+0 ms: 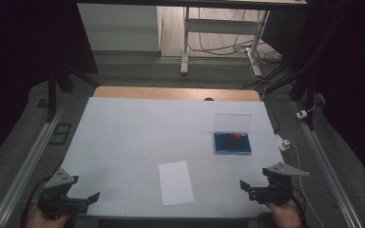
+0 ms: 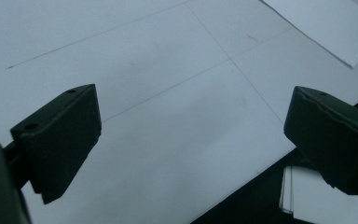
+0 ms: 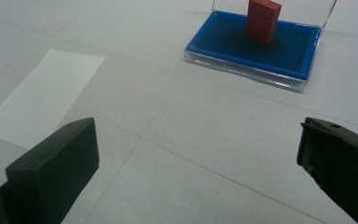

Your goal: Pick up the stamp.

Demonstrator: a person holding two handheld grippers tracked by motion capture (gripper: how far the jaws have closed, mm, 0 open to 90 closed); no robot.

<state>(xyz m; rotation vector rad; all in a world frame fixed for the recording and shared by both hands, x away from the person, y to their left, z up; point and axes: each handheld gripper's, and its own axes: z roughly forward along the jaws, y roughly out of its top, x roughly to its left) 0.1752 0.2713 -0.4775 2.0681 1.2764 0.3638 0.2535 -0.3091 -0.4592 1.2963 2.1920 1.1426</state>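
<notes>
We hold the left tool at the near left corner of the desk, its jaws spread wide with nothing between them. We hold the right tool near the near right corner, jaws likewise wide apart and empty, resting above bare desk surface. A white sheet of paper lies flat by the near edge, about midway between our two tools and touching neither. Toward the right edge, farther back, sits a blue tray in a clear case with its lid standing up behind. A red block stands upright on the tray's blue pad.
</notes>
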